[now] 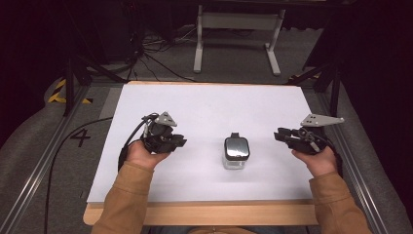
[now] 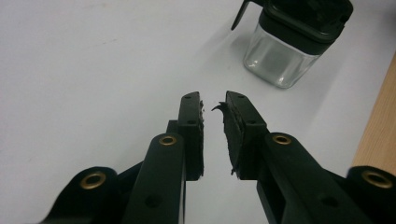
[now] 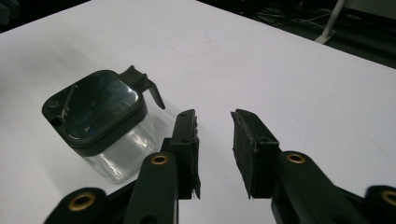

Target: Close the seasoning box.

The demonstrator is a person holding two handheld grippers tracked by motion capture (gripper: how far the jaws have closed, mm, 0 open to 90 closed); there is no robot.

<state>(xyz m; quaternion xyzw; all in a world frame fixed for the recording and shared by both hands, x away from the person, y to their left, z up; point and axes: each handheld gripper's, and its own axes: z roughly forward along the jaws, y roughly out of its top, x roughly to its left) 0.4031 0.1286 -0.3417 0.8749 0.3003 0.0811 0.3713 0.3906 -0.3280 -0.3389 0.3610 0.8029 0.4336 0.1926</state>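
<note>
1. Two grippers are in your hands, one on each side of a small jar (image 1: pixel 235 152) that stands on the white sheet (image 1: pixel 209 112).
2. Your left gripper (image 1: pixel 179 142) is to the left of the jar and your right gripper (image 1: pixel 279 135) is to its right. Both are apart from the jar and touch nothing.
3. From the high view you see the whole table (image 1: pixel 204 213), your orange sleeves (image 1: pixel 127 197), a white frame (image 1: pixel 237 30) on the floor behind, and yellow and black tape (image 1: pixel 59 91) at the far left.
4. The high view also shows a "4" (image 1: pixel 80 138) marked on the grey floor by the table. That is the only writing you can read.
5. The left gripper view shows your left gripper (image 2: pixel 214 107) up close. Its jaws are a little apart, with nothing between them. One pad (image 2: pixel 229 126) looks torn at the edge.
6. That view shows the jar (image 2: pixel 280 58) ahead and off to the right, with clear glass sides and a dark lid (image 2: pixel 306 18). The wooden table edge (image 2: pixel 378 126) shows at the far right.
7. The right gripper view shows your right gripper (image 3: pixel 215 121) with its jaws apart and empty. The gap is wider than on the left one.
8. Here the jar (image 3: pixel 119 149) is just beside the left jaw. You can see the shiny lid (image 3: pixel 93 109) from above and a small tab (image 3: pixel 147 84) sticking out from it.
</note>
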